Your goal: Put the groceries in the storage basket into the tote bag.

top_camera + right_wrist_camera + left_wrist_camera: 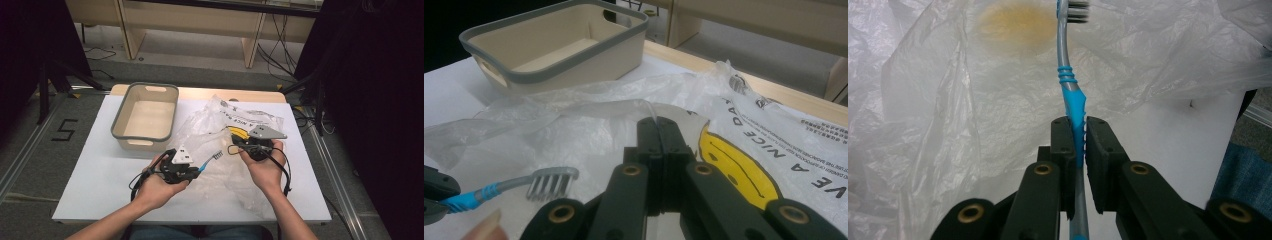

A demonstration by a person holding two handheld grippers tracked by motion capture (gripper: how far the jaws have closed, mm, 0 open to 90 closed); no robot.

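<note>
thin, crinkled, translucent plastic bag (215, 130); glossy blue-and-grey plastic toothbrush (1071, 90); matt beige plastic tub (146, 117), smooth white table (95, 170).

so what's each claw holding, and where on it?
Left claw: toothbrush, gripped on its blue handle. Right claw: plastic bag, pinched at an edge fold.

Grey carpeted floor (200, 70), pale wooden furniture legs (131, 30) at far side, black cables (275, 55) trailing right, dark curtains (380, 100) both sides, white desk (100, 165) near
</note>
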